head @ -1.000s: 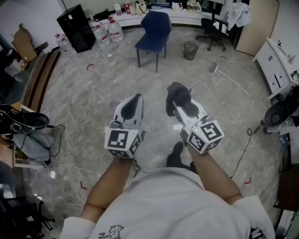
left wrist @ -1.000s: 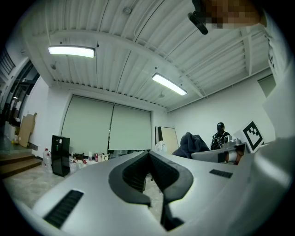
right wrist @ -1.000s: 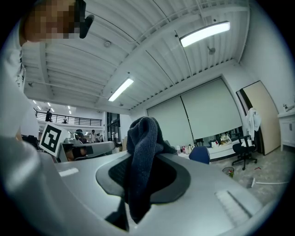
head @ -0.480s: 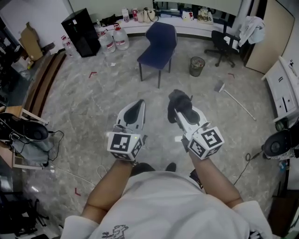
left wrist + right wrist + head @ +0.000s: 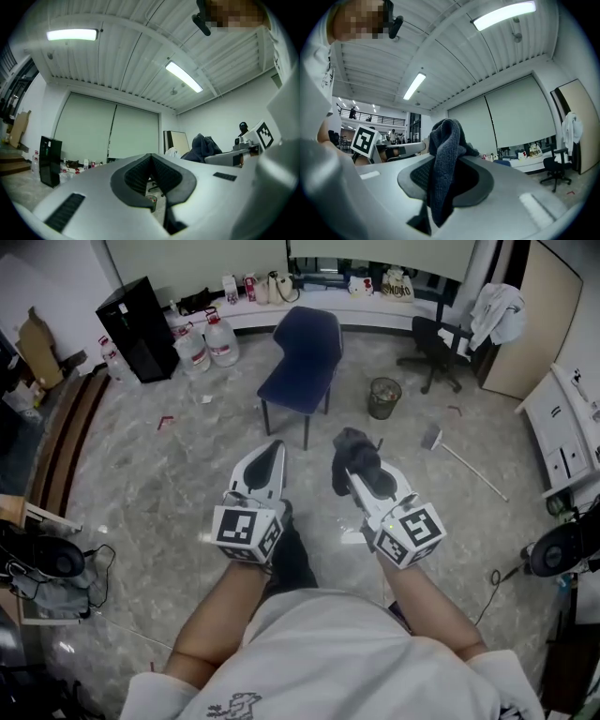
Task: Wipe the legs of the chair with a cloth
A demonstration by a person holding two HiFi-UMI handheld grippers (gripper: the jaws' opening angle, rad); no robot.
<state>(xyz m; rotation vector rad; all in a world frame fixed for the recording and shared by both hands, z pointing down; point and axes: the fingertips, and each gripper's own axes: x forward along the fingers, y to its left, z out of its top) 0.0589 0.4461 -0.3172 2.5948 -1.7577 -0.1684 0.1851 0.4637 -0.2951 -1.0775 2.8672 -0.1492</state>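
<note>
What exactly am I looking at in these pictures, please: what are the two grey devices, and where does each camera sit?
There is no robot here. A person holds two hand-held grippers, each carrying a marker cube that is part of the tool.

One picture comes from a camera on the person's head, looking down. It shows the left gripper and the right gripper held out over a marble floor.

The other two pictures come from cameras riding on each gripper, looking along its jaws. The left gripper's jaws are together with nothing between them. The right gripper's jaws are clamped on a dark grey cloth.

Ahead stands a blue chair, whose legs are to be wiped; nothing touches it yet. Near it are a small bin and water bottles.
</note>
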